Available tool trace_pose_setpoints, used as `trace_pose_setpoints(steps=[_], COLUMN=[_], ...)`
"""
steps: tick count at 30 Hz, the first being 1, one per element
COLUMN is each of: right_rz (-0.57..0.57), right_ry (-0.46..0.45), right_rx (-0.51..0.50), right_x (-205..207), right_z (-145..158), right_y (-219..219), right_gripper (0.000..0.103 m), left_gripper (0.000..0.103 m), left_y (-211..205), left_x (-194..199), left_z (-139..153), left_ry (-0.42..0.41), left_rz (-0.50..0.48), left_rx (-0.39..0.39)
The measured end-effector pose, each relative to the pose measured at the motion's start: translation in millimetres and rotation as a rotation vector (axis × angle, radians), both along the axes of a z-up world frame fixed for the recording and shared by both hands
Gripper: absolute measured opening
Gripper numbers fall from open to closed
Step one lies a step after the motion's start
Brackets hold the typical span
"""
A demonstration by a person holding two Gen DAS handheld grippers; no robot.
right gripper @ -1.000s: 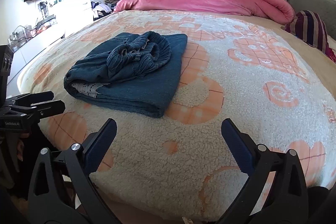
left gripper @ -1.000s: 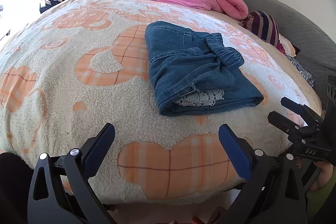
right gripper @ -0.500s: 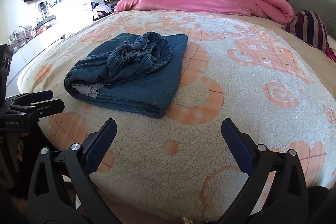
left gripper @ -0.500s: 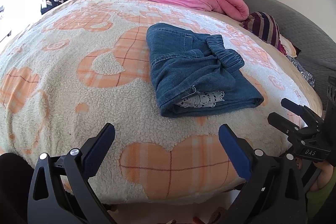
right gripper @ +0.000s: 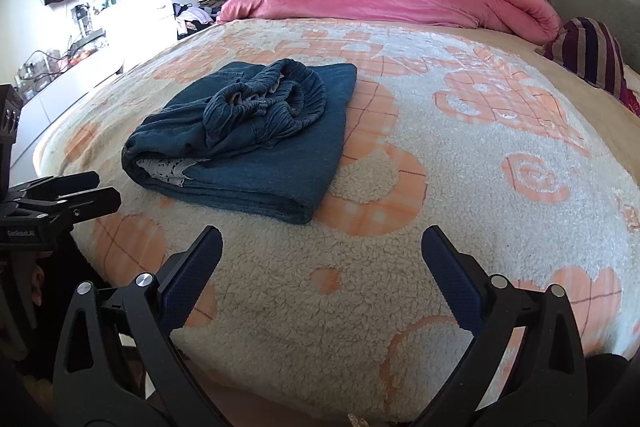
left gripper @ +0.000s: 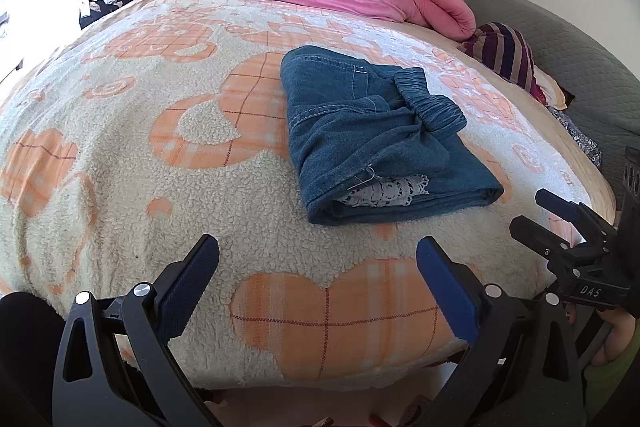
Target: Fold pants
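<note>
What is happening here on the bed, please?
A person holds a gripper in each hand at the near edge of the bed. The blue denim pants lie in a folded bundle on the cream and orange blanket, with the elastic waistband bunched on top. The left gripper and the right gripper are both open, apart from the pants and holding nothing. The fold looks finished, or nearly so.

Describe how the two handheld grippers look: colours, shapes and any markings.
Both are matte black plastic frames with triangular cut-outs and silver screws. Each finger ends in a dark blue textured pad. The left gripper shows "GenRobot.AI" lettering on its side in the right wrist view; the right gripper shows "DAS" in the left wrist view. A green sleeve edges the right hand.
</note>
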State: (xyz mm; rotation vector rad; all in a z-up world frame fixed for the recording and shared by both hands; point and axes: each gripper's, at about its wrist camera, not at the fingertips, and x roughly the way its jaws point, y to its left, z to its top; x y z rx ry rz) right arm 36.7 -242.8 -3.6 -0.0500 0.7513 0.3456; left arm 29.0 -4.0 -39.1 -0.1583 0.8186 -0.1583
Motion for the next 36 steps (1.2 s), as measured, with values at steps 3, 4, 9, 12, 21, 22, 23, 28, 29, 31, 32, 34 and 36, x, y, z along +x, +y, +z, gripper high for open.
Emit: trace_pose_setpoints(steps=[3, 4, 9, 12, 21, 22, 23, 28, 29, 31, 32, 34, 36], right_rz=[-0.001, -0.001, -0.003, -0.002, -0.001, -0.003, -0.003, -0.006, -0.006, -0.007, -0.006, -0.007, -0.007], right_ry=[-0.001, -0.002, 0.002, 0.003, 0.006, 0.006, 0.007, 0.010, 0.010, 0.011, 0.011, 0.012, 0.012], right_rx=[0.000, 0.001, 0.004, 0.002, 0.002, 0.002, 0.002, 0.003, 0.003, 0.001, 0.000, 0.000, -0.001], right_x=[-0.2, -0.3, 0.0, 0.1, 0.5, 0.4, 0.3, 0.5, 0.5, 0.5, 1.0, 0.9, 1.0], right_z=[0.2, 0.1, -0.5, -0.8, -1.3, -1.3, -1.3, -1.8, -1.8, -2.4, -2.4, -2.8, -3.0], right_y=[-0.2, -0.2, -0.9, -1.2, -1.0, -0.9, -0.8, -0.4, -0.4, -0.5, -0.7, -0.5, -0.5], right_gripper=[0.094, 0.094, 0.094, 0.094, 0.094, 0.094, 0.094, 0.094, 0.094, 0.094, 0.094, 0.094, 0.094], left_gripper=[0.099, 0.099, 0.099, 0.099, 0.099, 0.099, 0.099, 0.099, 0.099, 0.099, 0.099, 0.099, 0.099], left_y=[0.0, 0.1, 0.2, -0.1, -1.3, -1.4, -1.8, -2.0, -2.2, -3.1, -3.3, -4.4, -4.2], left_x=[-0.3, -0.3, -1.2, -1.1, -2.2, -2.2, -2.5, -2.4, -2.4, -2.8, -2.8, -3.9, -4.2], left_z=[0.4, 0.8, 1.7, 1.5, 1.6, 1.7, 1.9, 2.4, 2.6, 3.4, 3.6, 4.2, 4.5], left_ry=[-0.001, -0.003, -0.004, -0.003, -0.004, -0.004, -0.004, -0.005, -0.006, -0.009, -0.010, -0.010, -0.012], left_rz=[0.000, 0.001, 0.005, 0.008, 0.015, 0.016, 0.016, 0.018, 0.017, 0.015, 0.013, 0.012, 0.012], left_rx=[0.000, 0.000, 0.004, 0.008, 0.019, 0.020, 0.021, 0.026, 0.028, 0.033, 0.035, 0.033, 0.033])
